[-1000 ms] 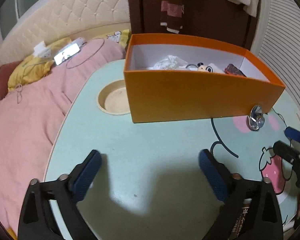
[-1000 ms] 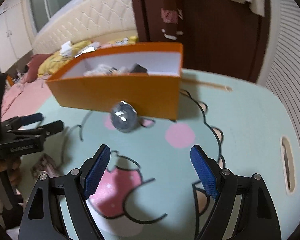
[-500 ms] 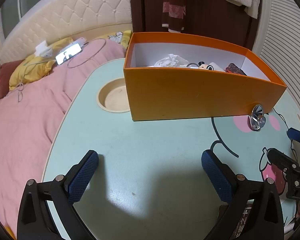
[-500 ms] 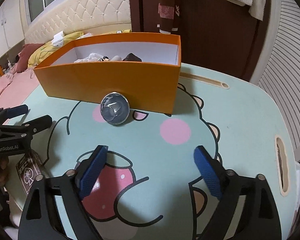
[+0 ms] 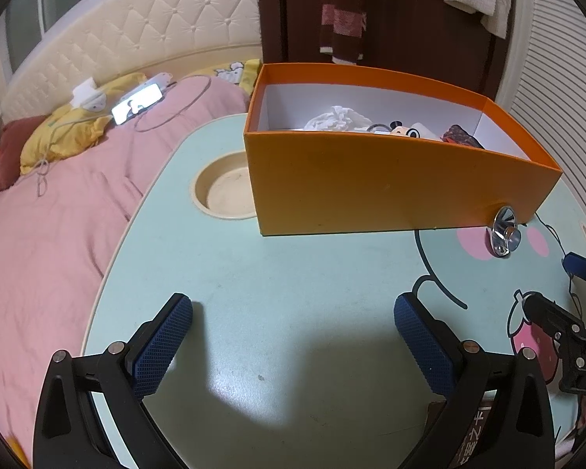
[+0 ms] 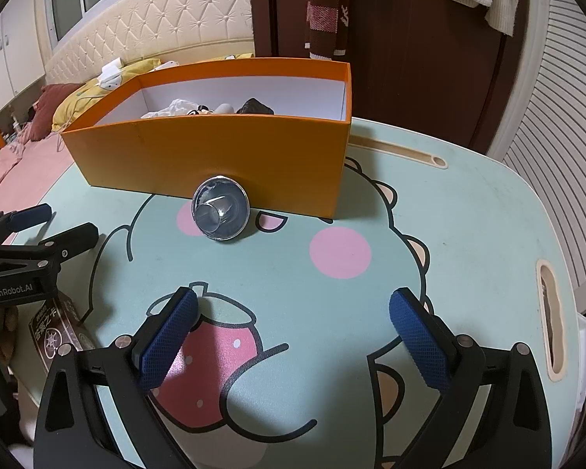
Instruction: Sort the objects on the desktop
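Both black grippers with blue pads, left [image 5: 293, 346] and right [image 6: 293, 338], hover spread wide and empty above the mint cartoon tabletop [image 6: 468, 234]. A shiny metal funnel-shaped cup [image 6: 220, 208] lies against the open orange cardboard box [image 6: 215, 148].

right gripper [image 6: 293, 336] drawn back and turned right, left gripper [image 5: 293, 342] slightly back

A home bedroom. A bed with a pink quilt [image 5: 54, 234] and a tufted cream headboard [image 5: 136, 35] adjoins the cartoon-printed surface [image 5: 293, 293]. Clothes [image 6: 326, 4] hang on a dark wooden door [image 6: 410, 39].
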